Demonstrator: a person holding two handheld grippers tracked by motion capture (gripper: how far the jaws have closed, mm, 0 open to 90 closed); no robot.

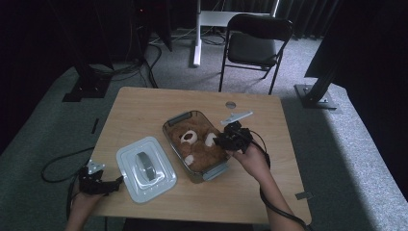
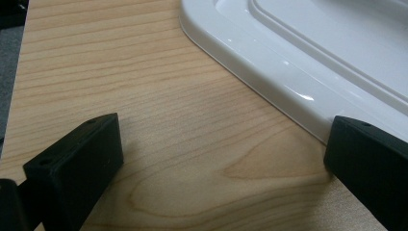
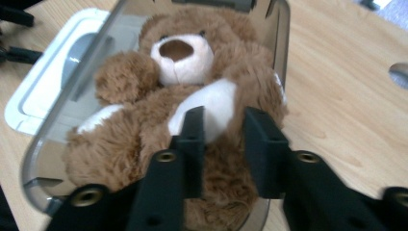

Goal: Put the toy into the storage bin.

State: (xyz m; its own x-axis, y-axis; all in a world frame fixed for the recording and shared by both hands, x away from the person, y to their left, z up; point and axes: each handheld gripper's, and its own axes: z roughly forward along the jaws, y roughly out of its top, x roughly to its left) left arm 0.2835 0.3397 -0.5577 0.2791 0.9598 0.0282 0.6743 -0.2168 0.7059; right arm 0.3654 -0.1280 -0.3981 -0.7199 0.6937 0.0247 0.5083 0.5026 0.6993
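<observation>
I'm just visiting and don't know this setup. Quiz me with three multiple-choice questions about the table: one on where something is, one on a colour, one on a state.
1. Where is the teddy bear?
A. on the chair
B. inside the clear container
C. on top of the lid

2. What colour is the lid lying on the table?
A. white
B. red
C. black

3. How does the left tool stand?
A. shut on the lid
B. shut on the bear
C. open, holding nothing

Answers:
1 B, the bear lies within the container's walls.
2 A, the lid is white with a grey handle.
3 C, the left gripper view shows its jaws wide apart with bare wood between them.
</observation>
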